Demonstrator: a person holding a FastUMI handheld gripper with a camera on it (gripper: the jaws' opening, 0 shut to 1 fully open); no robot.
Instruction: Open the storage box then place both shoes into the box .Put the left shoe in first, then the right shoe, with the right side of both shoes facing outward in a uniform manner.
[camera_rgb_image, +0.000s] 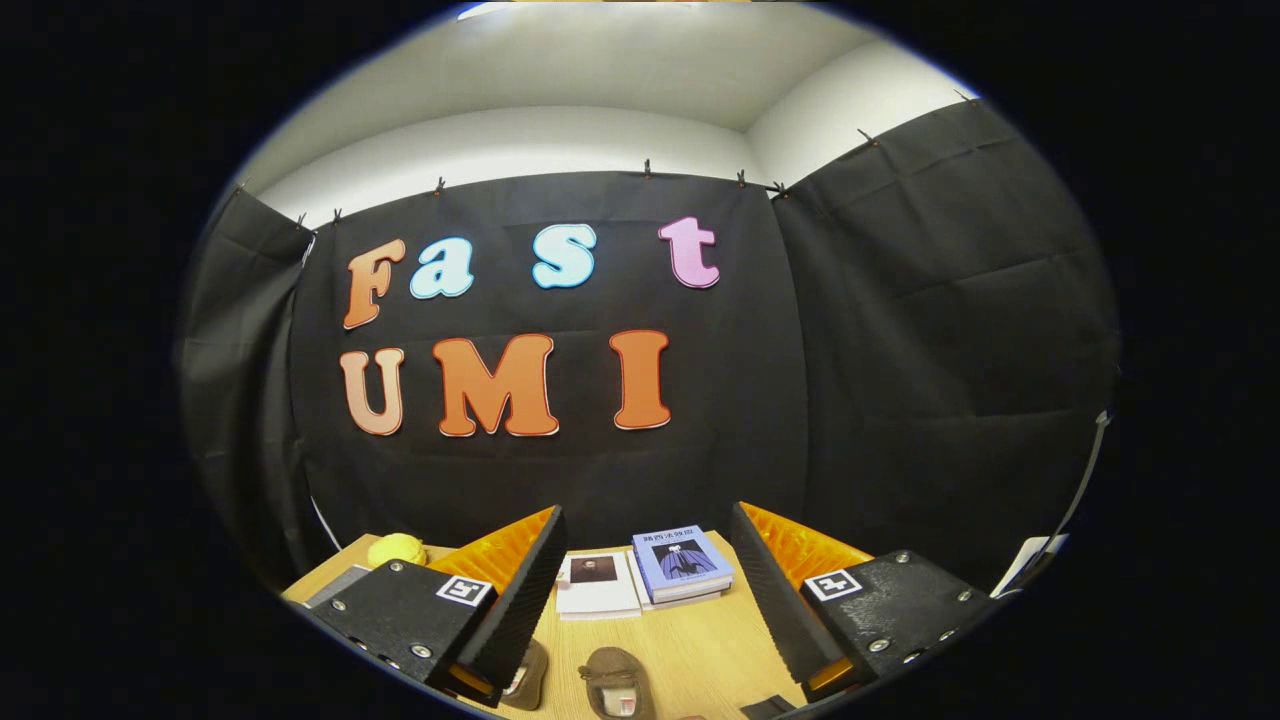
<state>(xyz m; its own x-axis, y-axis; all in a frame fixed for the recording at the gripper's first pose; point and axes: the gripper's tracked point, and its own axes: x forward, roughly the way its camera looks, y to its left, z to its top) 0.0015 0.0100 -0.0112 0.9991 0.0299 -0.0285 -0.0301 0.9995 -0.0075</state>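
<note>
My gripper (645, 560) is held high over a wooden table (700, 640), its two fingers spread wide apart with nothing between them. Below and between the fingers lie two brown shoes. One shoe (615, 680) rests on the table near the middle. The other shoe (527, 677) lies to its left, partly hidden behind the left finger (520, 590). Both shoes are cut off low in the view. A small dark thing (768, 707) peeks out beside the right finger (780, 590); I cannot tell what it is.
Beyond the fingers a blue-covered book (682, 560) lies on a stack, with a white book (595, 585) beside it. A yellow object (396, 548) sits at the table's far left. Black cloth walls close the booth behind the table.
</note>
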